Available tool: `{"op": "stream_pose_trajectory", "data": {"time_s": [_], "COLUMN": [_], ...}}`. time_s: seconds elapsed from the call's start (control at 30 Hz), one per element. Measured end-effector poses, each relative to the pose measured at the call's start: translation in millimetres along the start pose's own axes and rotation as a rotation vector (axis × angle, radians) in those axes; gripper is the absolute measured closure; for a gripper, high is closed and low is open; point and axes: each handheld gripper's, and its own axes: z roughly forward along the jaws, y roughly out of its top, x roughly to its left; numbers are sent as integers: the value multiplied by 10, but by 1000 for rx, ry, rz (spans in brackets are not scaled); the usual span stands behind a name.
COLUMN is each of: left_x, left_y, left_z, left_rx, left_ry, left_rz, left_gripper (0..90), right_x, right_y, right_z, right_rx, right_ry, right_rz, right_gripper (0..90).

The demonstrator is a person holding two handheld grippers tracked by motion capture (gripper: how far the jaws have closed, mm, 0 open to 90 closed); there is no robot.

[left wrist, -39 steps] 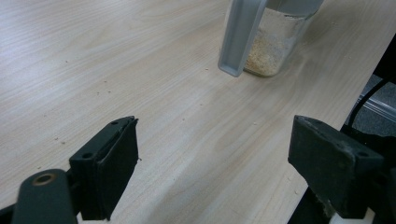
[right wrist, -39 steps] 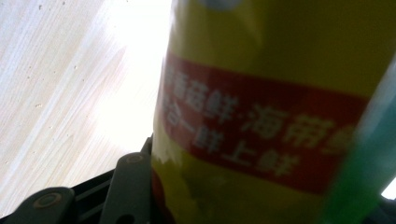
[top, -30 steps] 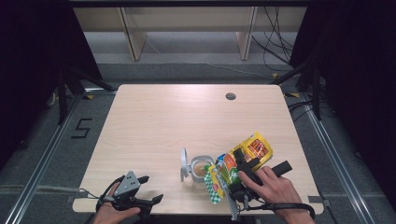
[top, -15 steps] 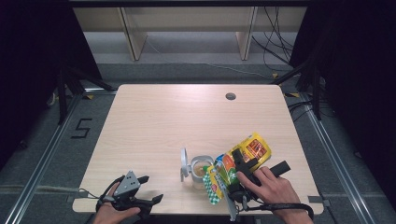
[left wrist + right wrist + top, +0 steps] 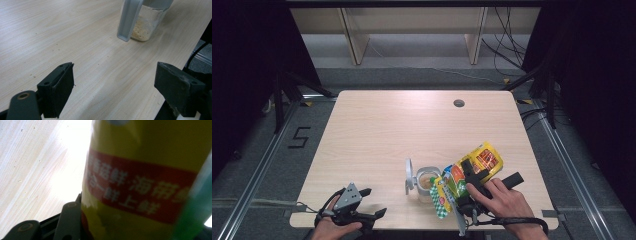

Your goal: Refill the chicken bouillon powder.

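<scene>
- We are holding the right gripper [image 5: 460, 176] clamped on the yellow snack bag [image 5: 479, 159], its jaws closed onto the bag's sides; in the right gripper view one black jaw is pressing against the printed yellow-and-red film [image 5: 150, 182].
- We are tipping that bag towards the clear container [image 5: 427, 182], which is standing near the table's [image 5: 412, 125] front edge, just left of the bag, with its lid [image 5: 408, 176] hinged up on the left side.
- We are resting the left gripper [image 5: 374, 202] at the front left corner of the table, jaws apart and holding nothing; the left gripper view is showing bare wood between them and the container [image 5: 147, 25] farther off, with a pale crumbly fill at its bottom.
- For a clean pour, we are advising that the bag's open mouth be kept directly over the container's opening, that the tilt be increased gradually, and that the grip be held steady so the film does not buckle. Crumbs are already lying scattered on the wood [image 5: 32, 75], so spillage is a likely fault.
- Compared with the earlier frames, we are seeing no change: both hands, the bag and the container are sitting where they were, and the right jaws are keeping the same spacing.
</scene>
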Motion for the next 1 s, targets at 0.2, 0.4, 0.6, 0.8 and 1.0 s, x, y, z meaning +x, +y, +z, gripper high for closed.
{"op": "stream_pose_trajectory", "data": {"time_s": [0.2,0.4,0.6,0.8,1.0], "left_x": [-2,13,54,15,52], "left_y": [-1,3,16,4,13], "left_z": [2,5,-9,2,-6], "left_rx": [-3,-11,3,-11,4], "left_ry": [4,0,11,0,12], "left_rz": [3,26,76,28,76], "left_gripper": [154,153,154,154,154], "right_x": [-6,-2,-7,-13,-14], "right_y": [-11,-16,-15,-22,-28], "right_z": [-3,-6,-10,-13,-15], "right_rx": [-3,2,-1,1,-1], "right_ry": [8,1,-4,7,-2], "right_rz": [1,7,4,6,8], "right_gripper": [554,554,554,554,554]}}
